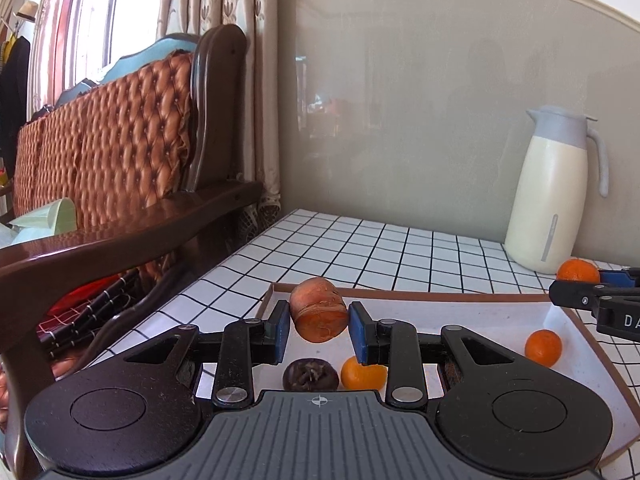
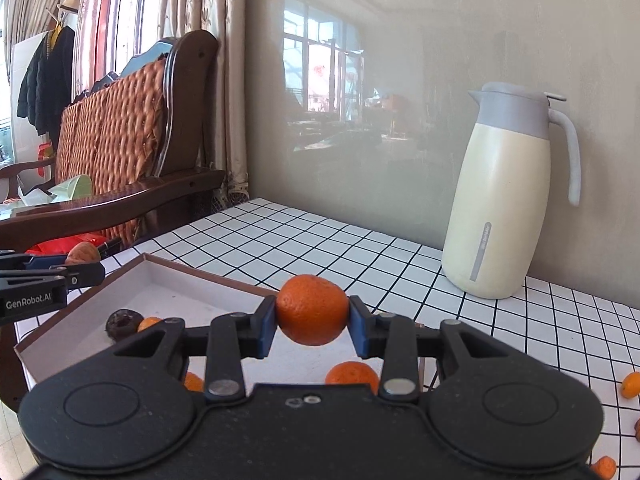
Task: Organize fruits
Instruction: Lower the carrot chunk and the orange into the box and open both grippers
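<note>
The left tool (image 1: 319,322) is closed on a wrinkled reddish-orange fruit (image 1: 319,309), pinched between the blue pads (image 1: 283,330) and held in the air above the far left corner of the white tray (image 1: 480,312). The fruit's long axis is seen to run roughly across the gap, pad to pad. Directly beneath and a little nearer the tool, a dark dried fruit (image 1: 310,374) and a small orange (image 1: 363,372) are lying on the tray floor; another orange (image 1: 543,347) sits off to the right.

The right tool (image 2: 312,316) is clamped on a mandarin (image 2: 312,309), held over the tray's near right edge, with more oranges (image 2: 352,376) below it. Loose ones (image 2: 631,385) are left on the desk (image 2: 320,240) to the right. A straight drop is judged enough for both; the left load hangs nearer the tray's middle.
</note>
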The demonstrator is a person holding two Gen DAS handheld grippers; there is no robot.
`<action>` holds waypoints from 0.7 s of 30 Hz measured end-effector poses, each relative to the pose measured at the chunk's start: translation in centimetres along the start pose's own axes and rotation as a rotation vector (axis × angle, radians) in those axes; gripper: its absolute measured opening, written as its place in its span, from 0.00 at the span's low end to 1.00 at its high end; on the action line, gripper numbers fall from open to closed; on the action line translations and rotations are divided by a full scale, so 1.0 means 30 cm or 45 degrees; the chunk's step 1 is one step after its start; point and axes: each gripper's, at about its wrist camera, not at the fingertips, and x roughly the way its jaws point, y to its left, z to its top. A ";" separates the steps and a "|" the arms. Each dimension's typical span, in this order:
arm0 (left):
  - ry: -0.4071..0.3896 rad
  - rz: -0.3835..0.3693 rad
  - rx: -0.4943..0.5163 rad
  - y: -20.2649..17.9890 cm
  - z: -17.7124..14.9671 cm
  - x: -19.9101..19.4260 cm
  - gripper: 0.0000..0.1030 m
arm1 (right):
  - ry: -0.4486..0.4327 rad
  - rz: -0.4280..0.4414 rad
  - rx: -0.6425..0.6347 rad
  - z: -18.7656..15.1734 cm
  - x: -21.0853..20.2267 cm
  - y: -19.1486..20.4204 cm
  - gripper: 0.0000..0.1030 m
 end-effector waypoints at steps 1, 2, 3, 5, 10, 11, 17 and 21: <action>0.003 0.007 -0.001 -0.001 0.003 0.015 0.31 | 0.007 -0.001 0.001 0.004 0.011 -0.004 0.28; 0.010 0.010 -0.003 -0.002 0.007 0.031 0.31 | 0.015 -0.001 0.004 0.010 0.025 -0.009 0.28; 0.014 0.010 -0.011 -0.002 0.011 0.045 0.31 | 0.026 0.002 0.007 0.014 0.038 -0.014 0.28; 0.017 0.012 -0.015 -0.005 0.017 0.069 0.31 | 0.039 0.006 0.019 0.020 0.062 -0.027 0.28; 0.030 0.023 -0.012 -0.026 0.021 0.141 0.32 | 0.023 0.024 0.077 0.034 0.107 -0.060 0.42; 0.030 0.046 -0.008 -0.032 0.019 0.144 0.33 | 0.012 0.034 0.082 0.037 0.110 -0.068 0.76; -0.068 0.116 -0.016 -0.032 0.017 0.101 1.00 | -0.094 -0.103 0.129 0.043 0.091 -0.124 0.94; -0.057 0.091 -0.024 -0.030 0.012 0.092 1.00 | -0.078 -0.097 0.173 0.031 0.087 -0.143 0.94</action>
